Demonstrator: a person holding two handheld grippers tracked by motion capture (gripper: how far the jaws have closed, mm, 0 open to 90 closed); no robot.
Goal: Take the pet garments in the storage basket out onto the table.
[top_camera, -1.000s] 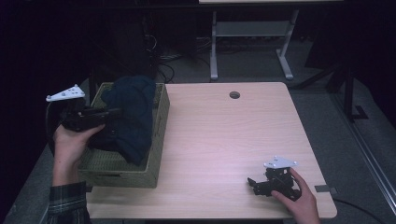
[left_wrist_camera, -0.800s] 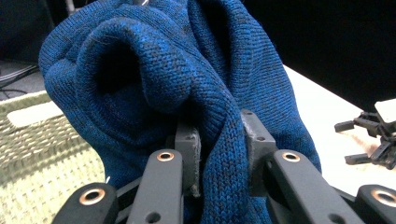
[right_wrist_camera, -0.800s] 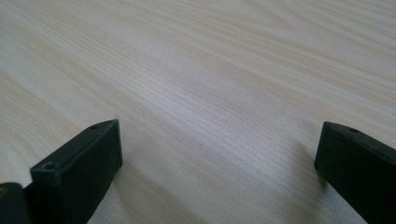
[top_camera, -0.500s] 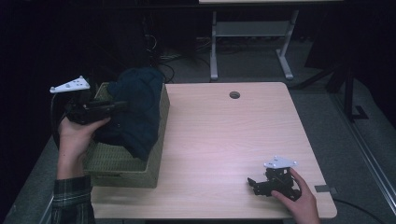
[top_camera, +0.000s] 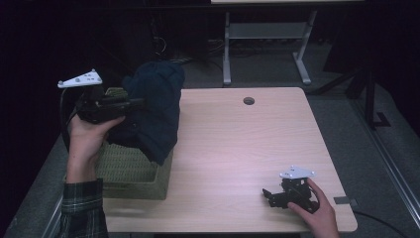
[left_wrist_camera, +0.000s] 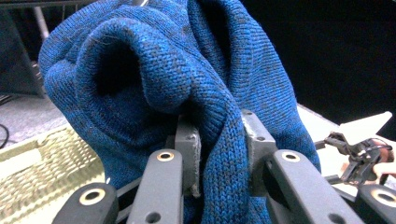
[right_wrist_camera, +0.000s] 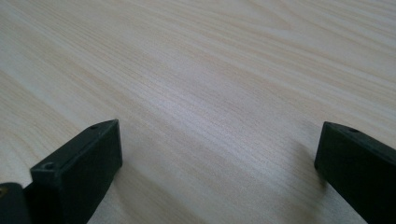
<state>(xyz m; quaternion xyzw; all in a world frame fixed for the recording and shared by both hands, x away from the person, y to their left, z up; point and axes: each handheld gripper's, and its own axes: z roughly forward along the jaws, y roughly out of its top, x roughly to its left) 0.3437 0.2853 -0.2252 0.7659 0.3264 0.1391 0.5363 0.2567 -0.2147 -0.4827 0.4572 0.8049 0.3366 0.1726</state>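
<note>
Hanging from the left gripper (top_camera: 133, 103) is one dark blue knitted sweater (top_camera: 156, 111), bunched up and lifted above one woven green basket (top_camera: 130, 171) that sits at the left edge of the table (top_camera: 237, 148). Two grippers are at work, one in each hand. The sweater's long axis runs roughly top to bottom: its bulk rises above the basket's far rim and its lower end droops down over the basket's right wall, toward the person.

From above, the cloth reads as a dark lump; the left gripper view adds the rest, with a fold of blue knit (left_wrist_camera: 219, 154) pinched between the two grey pads (left_wrist_camera: 187, 144), the jaws clamped tight on it, and the basket weave (left_wrist_camera: 42, 163) below and to the left.

Well right of the basket, the right gripper (top_camera: 270, 194) rests low on the table near its front edge. Its own view shows bare wood grain (right_wrist_camera: 210, 93) between two black jaws standing wide apart, with nothing between them.
</note>
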